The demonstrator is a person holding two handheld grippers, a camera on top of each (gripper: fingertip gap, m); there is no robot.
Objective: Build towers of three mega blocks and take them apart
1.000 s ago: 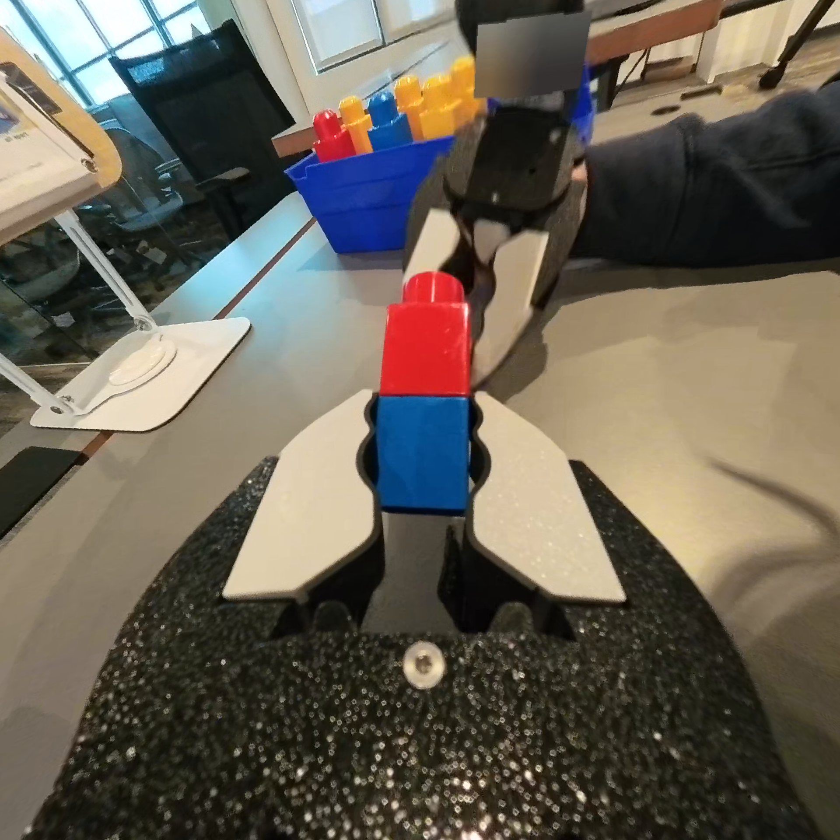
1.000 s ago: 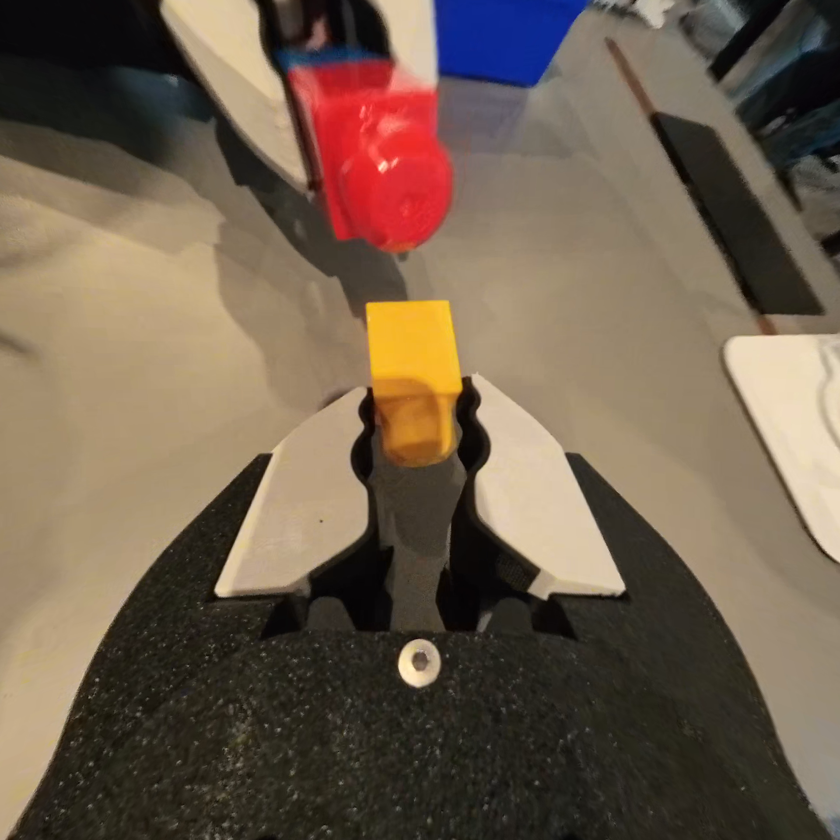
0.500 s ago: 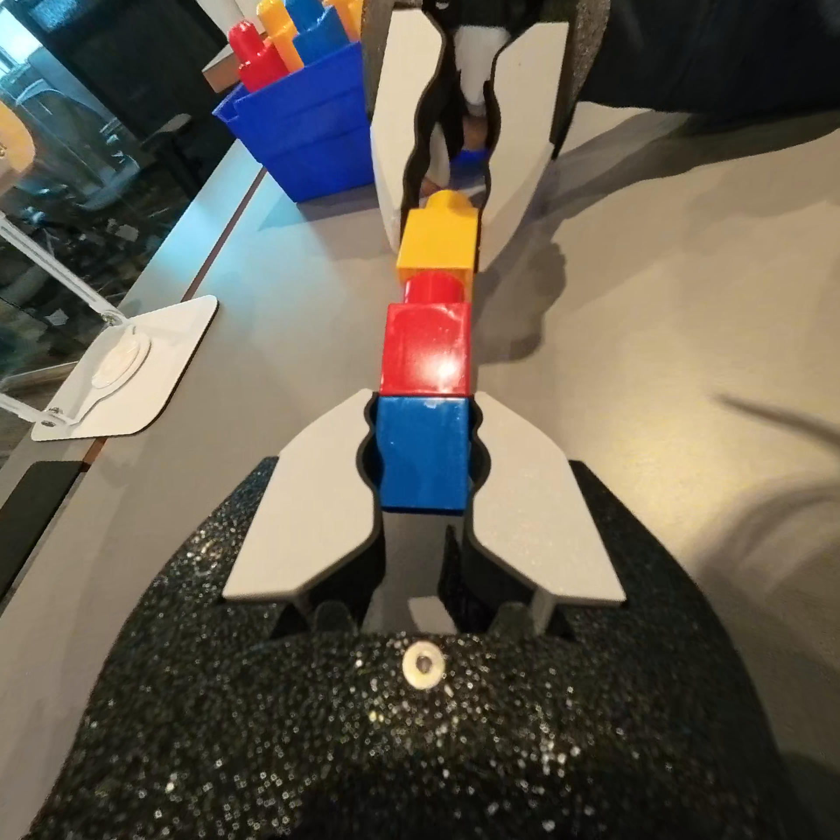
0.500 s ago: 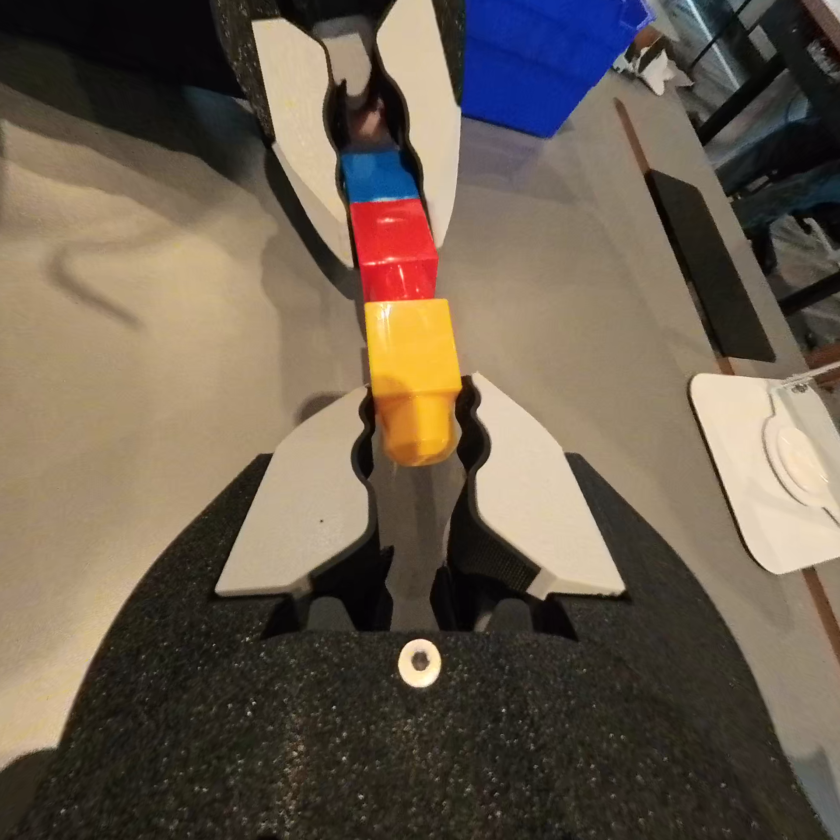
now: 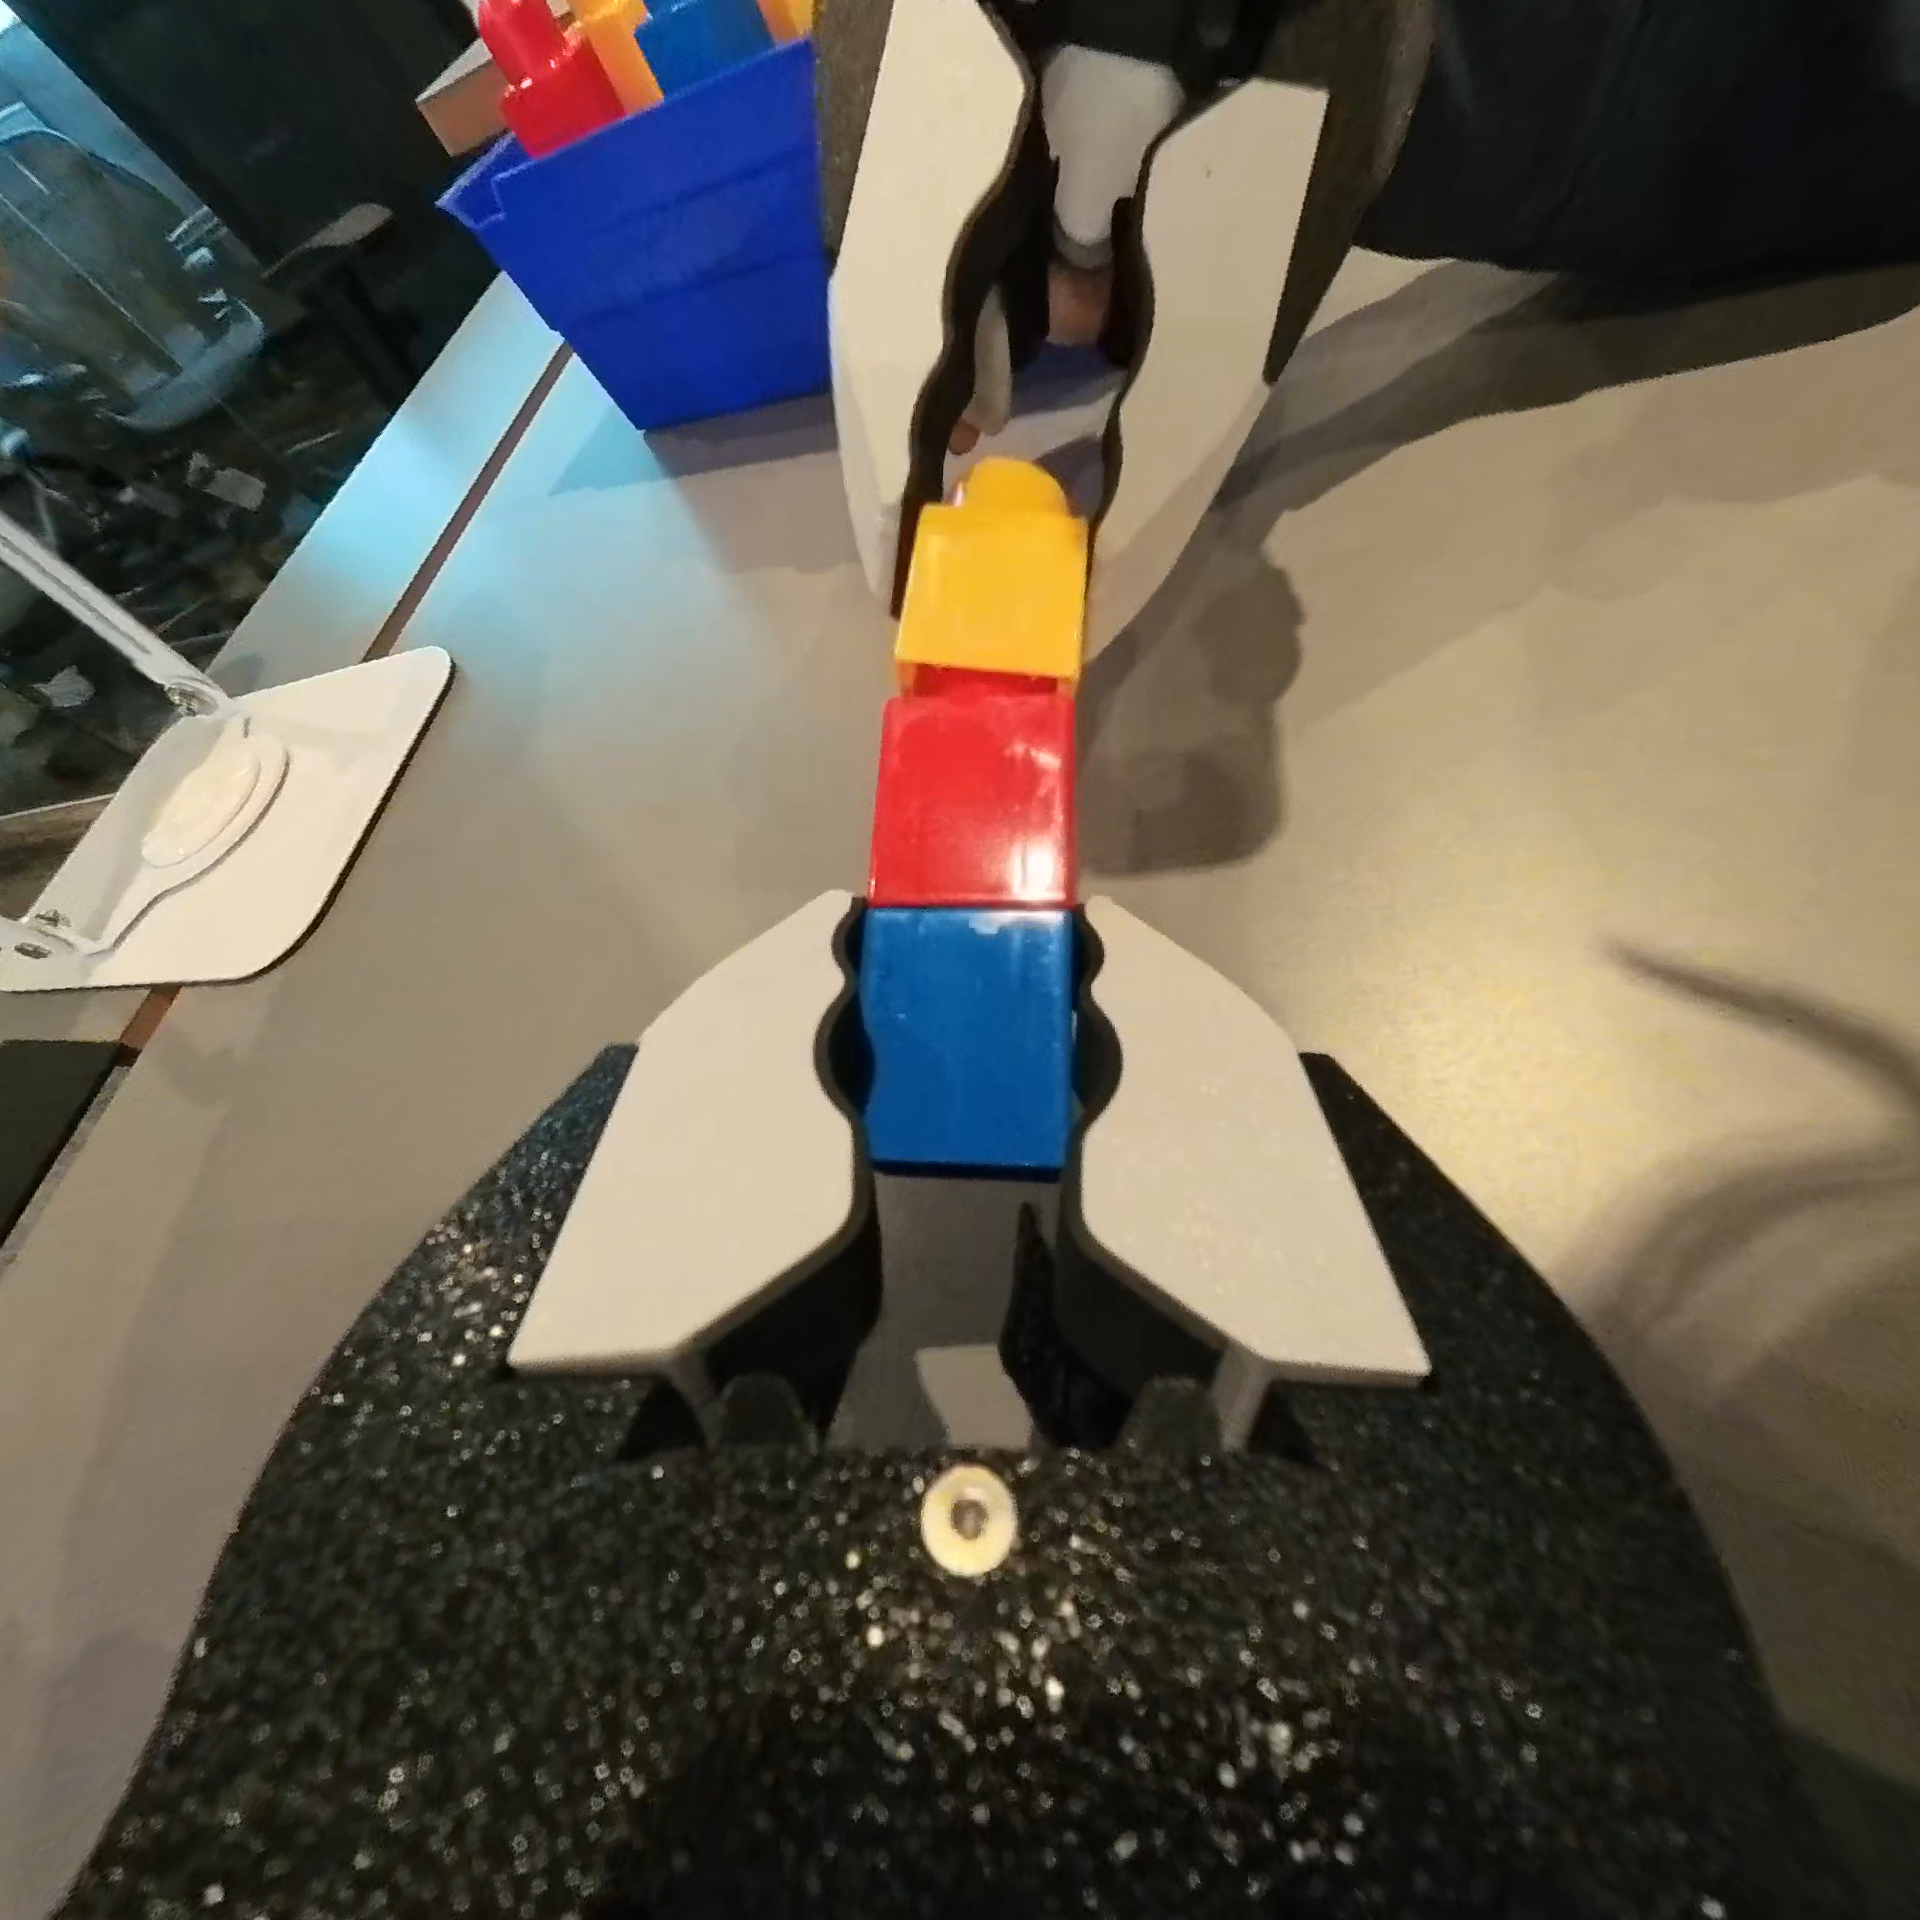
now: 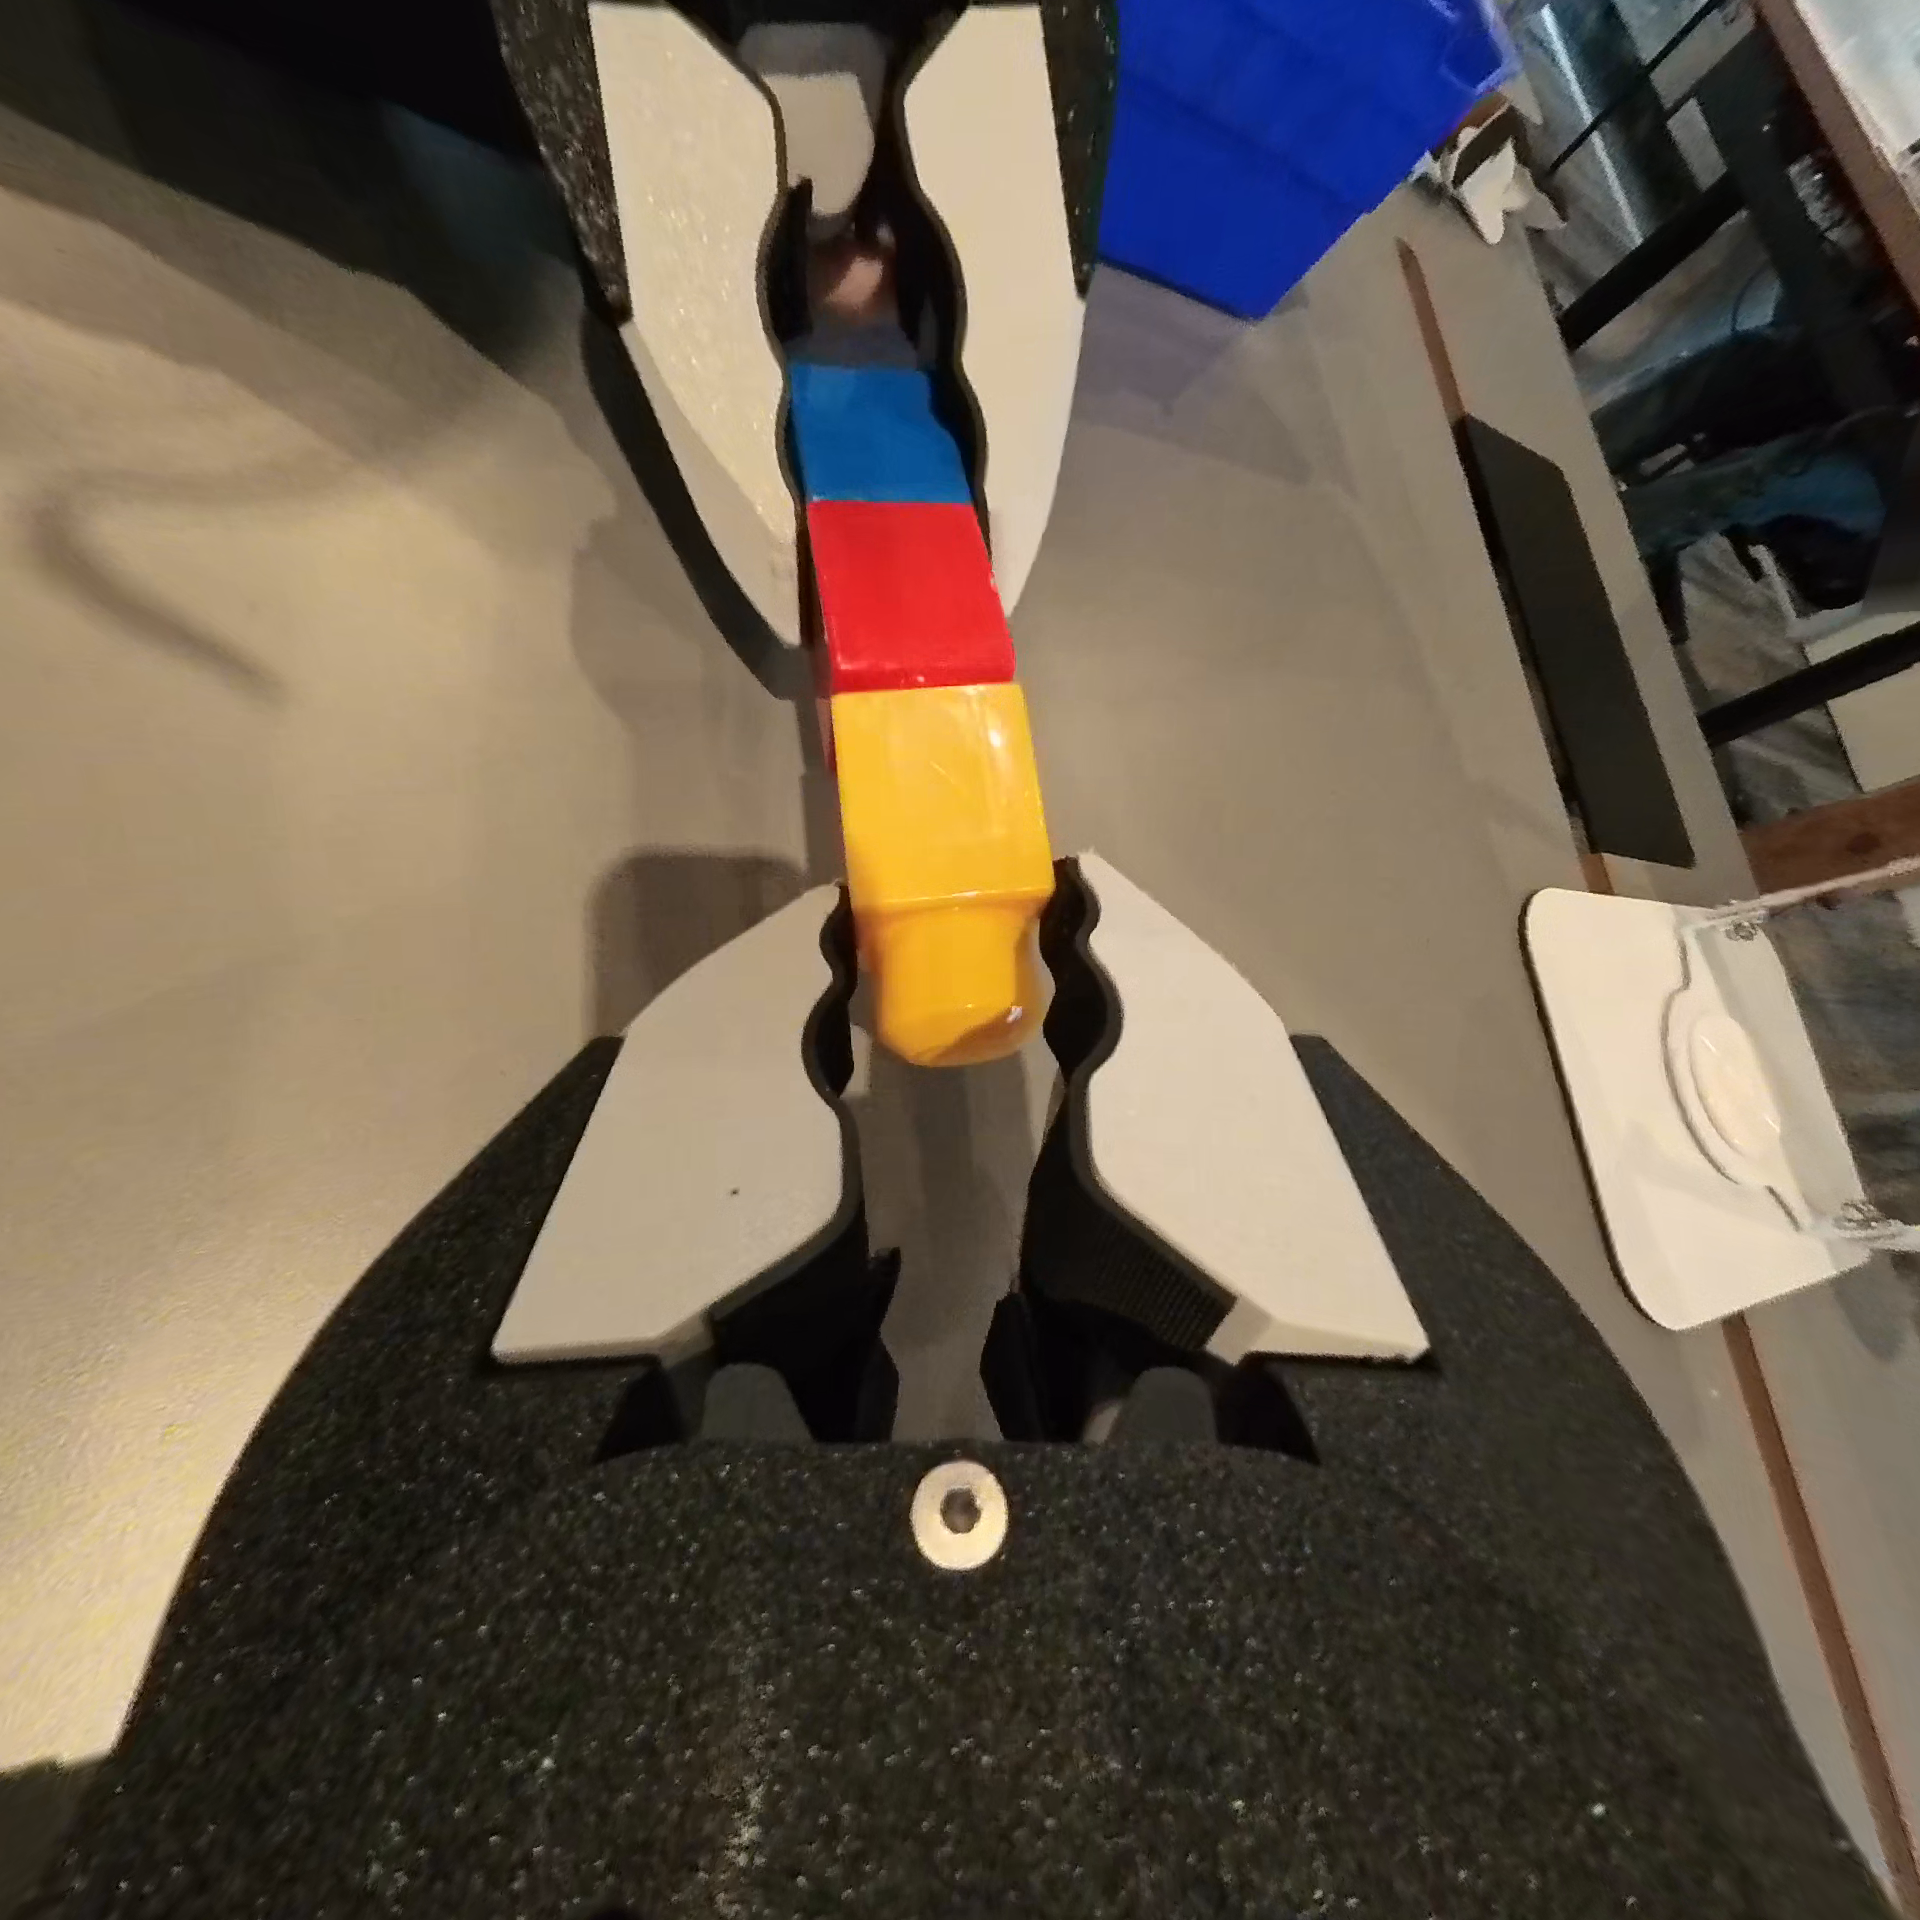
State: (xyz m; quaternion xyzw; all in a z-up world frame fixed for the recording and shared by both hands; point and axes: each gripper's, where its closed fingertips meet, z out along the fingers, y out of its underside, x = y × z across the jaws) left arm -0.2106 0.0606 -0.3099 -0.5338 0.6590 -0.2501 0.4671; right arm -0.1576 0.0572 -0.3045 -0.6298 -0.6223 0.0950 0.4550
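Observation:
A three-block tower lies level above the grey table, held between both grippers. In the left wrist view my left gripper is shut on the blue block, with the red block and the yellow block stacked beyond it. My right gripper is shut on the yellow block at its stud end, with the red block and blue block beyond. The right gripper faces the left one, and the left gripper shows in the right wrist view.
A blue bin with several red, yellow and blue blocks stands at the table's far side and also shows in the right wrist view. A white stand base sits near the table edge. A dark sleeve reaches in behind the right gripper. One gripper's finger ends stand about 6 centimeters off the other's.
The right gripper brought the yellow block up to the red block. The red stud that still showed half a second ago is now covered, and the three blocks sit joined.

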